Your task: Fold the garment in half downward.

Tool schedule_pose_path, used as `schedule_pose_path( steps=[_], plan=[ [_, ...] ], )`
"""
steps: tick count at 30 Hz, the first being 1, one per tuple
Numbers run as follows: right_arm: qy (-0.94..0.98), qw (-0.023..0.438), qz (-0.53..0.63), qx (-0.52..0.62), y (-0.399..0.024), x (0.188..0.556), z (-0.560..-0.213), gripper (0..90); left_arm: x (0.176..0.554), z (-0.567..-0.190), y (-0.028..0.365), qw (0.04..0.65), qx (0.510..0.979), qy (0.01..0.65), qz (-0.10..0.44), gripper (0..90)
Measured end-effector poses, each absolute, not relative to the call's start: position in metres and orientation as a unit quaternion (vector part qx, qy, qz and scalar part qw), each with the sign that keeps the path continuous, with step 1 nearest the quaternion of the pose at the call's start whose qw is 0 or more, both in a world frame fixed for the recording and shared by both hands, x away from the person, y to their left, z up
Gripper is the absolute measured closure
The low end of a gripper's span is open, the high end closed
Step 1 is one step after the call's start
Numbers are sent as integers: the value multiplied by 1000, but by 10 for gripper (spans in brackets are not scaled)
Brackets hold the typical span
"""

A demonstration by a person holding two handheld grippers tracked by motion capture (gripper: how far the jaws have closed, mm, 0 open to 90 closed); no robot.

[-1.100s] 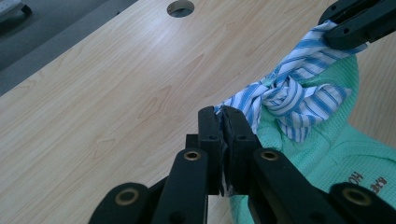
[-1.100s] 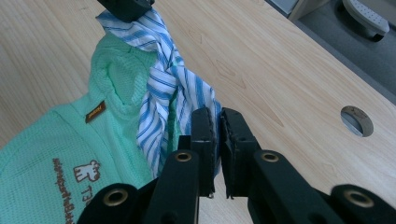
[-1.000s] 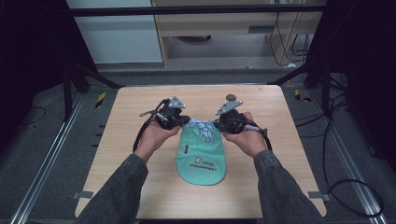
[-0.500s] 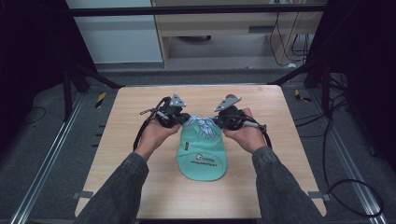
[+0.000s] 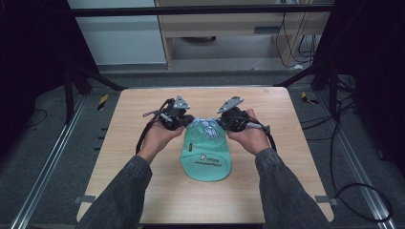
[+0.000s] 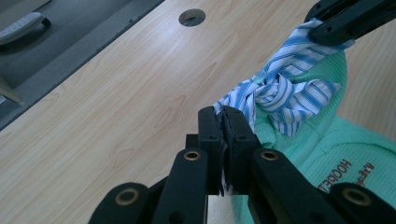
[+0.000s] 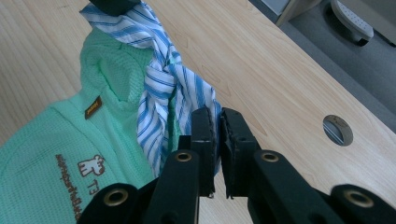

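High view: a mint-green garment (image 5: 206, 153) lies flat mid-table (image 5: 143, 191), its blue-striped tie (image 5: 206, 127) knotted at the far end. Both forearms reach in from below, hands angled inward. The left gripper (image 6: 223, 122) pinches one end of the tie, the right gripper (image 7: 215, 122) the other, jaws pressed together.

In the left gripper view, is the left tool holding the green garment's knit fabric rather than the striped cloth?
No: the left tool is shut on an end of the blue-and-white striped cloth, beside the green garment.
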State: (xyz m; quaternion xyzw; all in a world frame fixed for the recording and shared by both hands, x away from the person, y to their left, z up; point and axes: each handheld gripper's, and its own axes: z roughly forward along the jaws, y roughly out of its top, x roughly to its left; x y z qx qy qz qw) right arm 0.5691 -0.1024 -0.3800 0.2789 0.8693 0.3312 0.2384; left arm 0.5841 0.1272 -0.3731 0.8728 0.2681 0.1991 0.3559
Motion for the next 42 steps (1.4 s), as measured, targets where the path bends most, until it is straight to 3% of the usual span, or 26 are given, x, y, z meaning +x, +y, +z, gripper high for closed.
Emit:
schedule_pose_path(
  steps=[42],
  plan=[
    [868,234,347,265,-107,550,-390,843,566,-385,130,356,880,246,196,870]
  ],
)
